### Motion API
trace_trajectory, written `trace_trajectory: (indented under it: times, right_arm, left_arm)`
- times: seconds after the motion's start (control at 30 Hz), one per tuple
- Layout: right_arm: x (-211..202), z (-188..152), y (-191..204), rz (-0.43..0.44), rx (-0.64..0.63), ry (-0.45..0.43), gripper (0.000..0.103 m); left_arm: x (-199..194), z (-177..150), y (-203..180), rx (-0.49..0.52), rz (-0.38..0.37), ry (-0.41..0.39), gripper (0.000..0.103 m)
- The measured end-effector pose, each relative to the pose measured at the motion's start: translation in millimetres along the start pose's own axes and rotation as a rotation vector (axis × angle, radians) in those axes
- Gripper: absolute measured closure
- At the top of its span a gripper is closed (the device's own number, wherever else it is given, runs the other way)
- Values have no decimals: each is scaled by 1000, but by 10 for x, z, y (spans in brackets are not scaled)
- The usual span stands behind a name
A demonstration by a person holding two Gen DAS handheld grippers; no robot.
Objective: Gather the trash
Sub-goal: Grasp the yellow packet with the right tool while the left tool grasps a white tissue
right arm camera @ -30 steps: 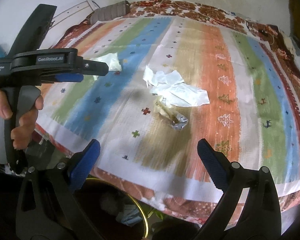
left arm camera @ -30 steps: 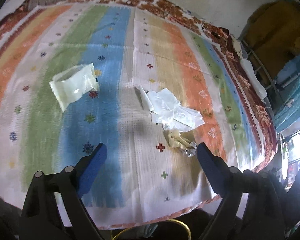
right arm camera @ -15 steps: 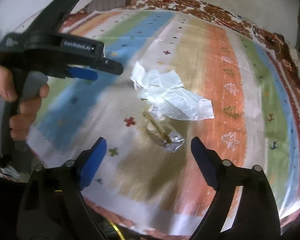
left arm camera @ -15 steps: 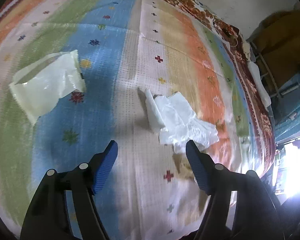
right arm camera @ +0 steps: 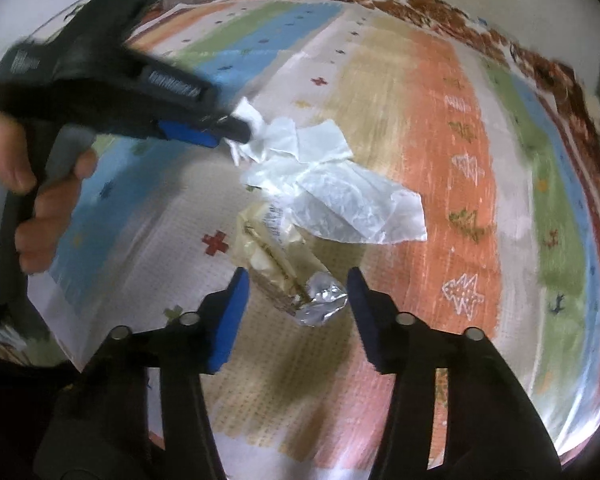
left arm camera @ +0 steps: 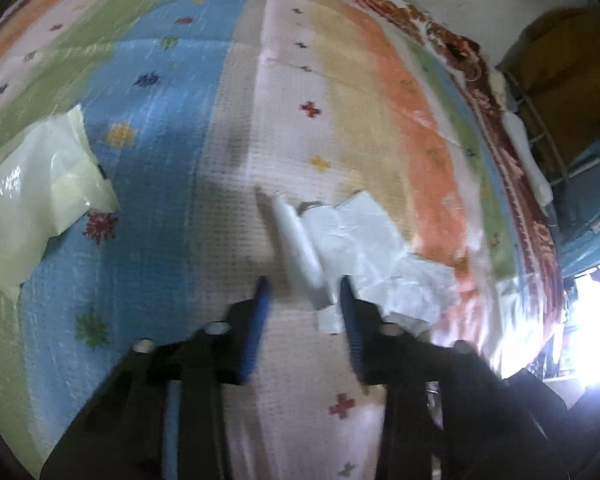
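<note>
A crumpled white plastic wrapper lies on the striped cloth. My left gripper is open, its jaws narrowed around the wrapper's rolled left end; it also shows in the right wrist view. A yellowish wrapper with a foil end lies just in front of the white one. My right gripper is open with its jaws on either side of the foil end. A pale yellow plastic bag lies at the left.
The striped cloth covers a bed with a dark red patterned border. The cloth's front edge is close below my right gripper. A metal frame and blue furniture stand at the right.
Both grippers have moved down and forward onto the trash. The left jaws have narrowed around the white wrapper's rolled end. The right jaws have closed in around the foil wrapper.
</note>
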State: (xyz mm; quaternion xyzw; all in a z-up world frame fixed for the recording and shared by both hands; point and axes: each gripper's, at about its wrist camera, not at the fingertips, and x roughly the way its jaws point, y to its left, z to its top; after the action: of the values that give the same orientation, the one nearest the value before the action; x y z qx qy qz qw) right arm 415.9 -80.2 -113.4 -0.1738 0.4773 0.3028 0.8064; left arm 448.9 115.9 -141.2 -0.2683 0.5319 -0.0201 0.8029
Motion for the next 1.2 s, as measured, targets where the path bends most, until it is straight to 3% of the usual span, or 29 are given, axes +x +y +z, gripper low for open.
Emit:
trace_trajectory:
  times: [0.03,0.3,0.77,1.2]
  right_arm:
    - [25,-2,-26,15,12,3,63]
    - [106,41,68,28,-12,30,92]
    - [-183,27,13,71,54,19,99]
    - [-580,-34,111,81,84,-8,100]
  left_arm:
    - [25,-5,31,-13,-16,8,93]
    - [-139,6,43,-3,32,-30,100]
    - [-687,-214,-77,-4,88,-87,100]
    - [-1267,-569,-179,-9,-13,-110,100]
